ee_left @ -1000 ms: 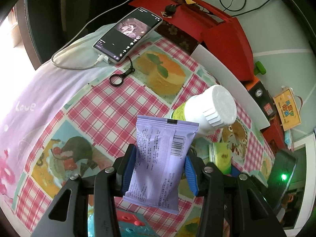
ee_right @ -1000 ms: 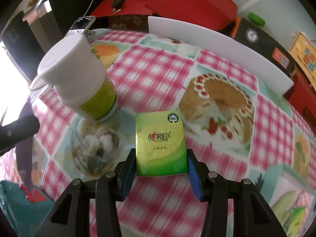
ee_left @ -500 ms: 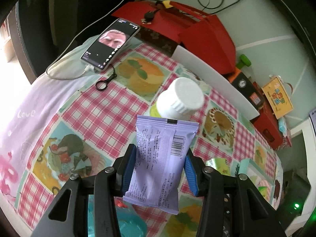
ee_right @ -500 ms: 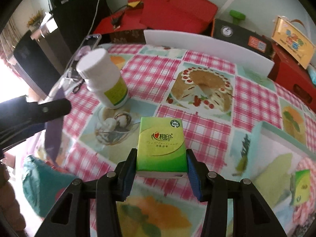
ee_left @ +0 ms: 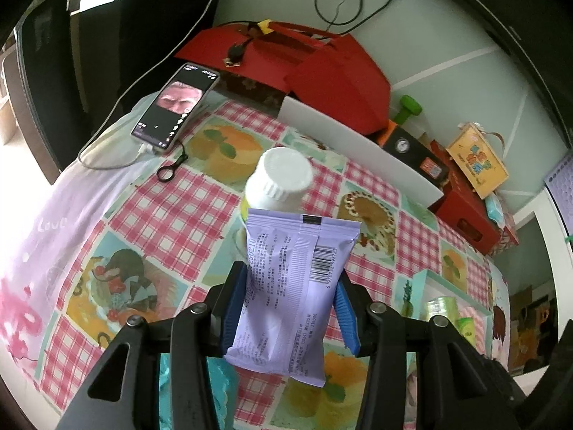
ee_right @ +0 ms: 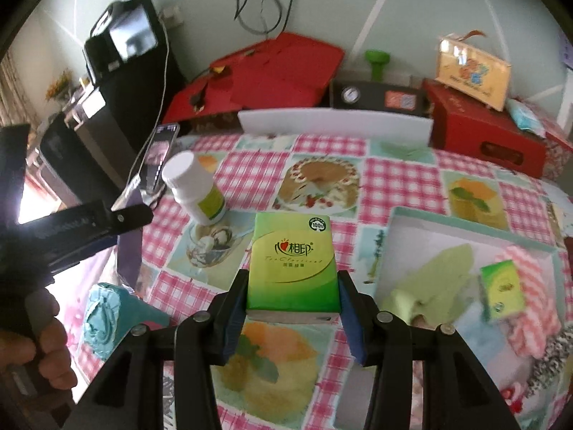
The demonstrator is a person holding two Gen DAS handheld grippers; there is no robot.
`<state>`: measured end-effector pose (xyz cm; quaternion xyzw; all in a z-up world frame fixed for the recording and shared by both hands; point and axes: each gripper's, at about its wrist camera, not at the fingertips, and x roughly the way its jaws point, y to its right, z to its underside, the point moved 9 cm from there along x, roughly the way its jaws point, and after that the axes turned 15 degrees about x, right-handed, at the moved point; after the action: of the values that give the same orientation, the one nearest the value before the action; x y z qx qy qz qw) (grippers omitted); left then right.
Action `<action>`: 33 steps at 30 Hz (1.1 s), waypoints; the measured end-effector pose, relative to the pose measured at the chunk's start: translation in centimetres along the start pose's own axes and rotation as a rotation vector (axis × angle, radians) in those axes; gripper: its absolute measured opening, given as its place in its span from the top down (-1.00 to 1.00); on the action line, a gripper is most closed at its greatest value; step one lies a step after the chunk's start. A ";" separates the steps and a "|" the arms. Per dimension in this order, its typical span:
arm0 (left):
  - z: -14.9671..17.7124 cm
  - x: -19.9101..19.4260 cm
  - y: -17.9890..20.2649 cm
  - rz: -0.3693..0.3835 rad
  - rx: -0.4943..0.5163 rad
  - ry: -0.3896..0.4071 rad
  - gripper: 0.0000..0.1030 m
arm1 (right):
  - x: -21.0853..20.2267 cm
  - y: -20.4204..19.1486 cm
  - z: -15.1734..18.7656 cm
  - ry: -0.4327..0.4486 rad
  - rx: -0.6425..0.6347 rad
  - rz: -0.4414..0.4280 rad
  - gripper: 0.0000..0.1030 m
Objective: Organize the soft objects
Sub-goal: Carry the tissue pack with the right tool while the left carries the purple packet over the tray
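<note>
While both grippers hang above the checked counter (ee_right: 250,165), I see my left gripper (ee_left: 292,299) clamping a purple packet (ee_left: 290,286) and my right gripper (ee_right: 293,299) clamping a green tissue pack (ee_right: 292,265); a white bottle (ee_right: 195,188) stands beyond, a tray (ee_right: 465,229) right.

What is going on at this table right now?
A person is sorting soft packets with a handheld gripper in each hand. The left gripper is shut on a purple packet, held above the checked tablecloth near a white bottle. The right gripper is shut on a green tissue pack, also off the table. To the right lies a shallow box that already holds another green tissue pack; neither carried item is in it yet.
</note>
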<state>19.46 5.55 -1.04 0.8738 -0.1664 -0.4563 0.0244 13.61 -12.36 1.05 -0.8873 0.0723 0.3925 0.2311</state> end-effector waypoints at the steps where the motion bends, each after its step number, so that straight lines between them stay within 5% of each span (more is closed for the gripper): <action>1: 0.0 -0.2 0.4 0.001 0.010 0.006 0.07 | -0.8 0.3 -0.1 0.017 0.008 0.002 0.02; 19: 0.3 -1.3 6.9 0.052 0.166 0.026 0.07 | -8.6 10.6 -0.9 0.170 0.192 0.109 0.02; 33: 2.7 -0.9 16.6 0.157 0.373 -0.009 0.07 | -12.3 19.7 -0.9 0.236 0.358 0.215 0.02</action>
<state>12.39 -9.51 1.33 0.8454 -0.3157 -0.4184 -0.1031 -0.24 -30.79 3.60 -0.8591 0.2613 0.2892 0.3317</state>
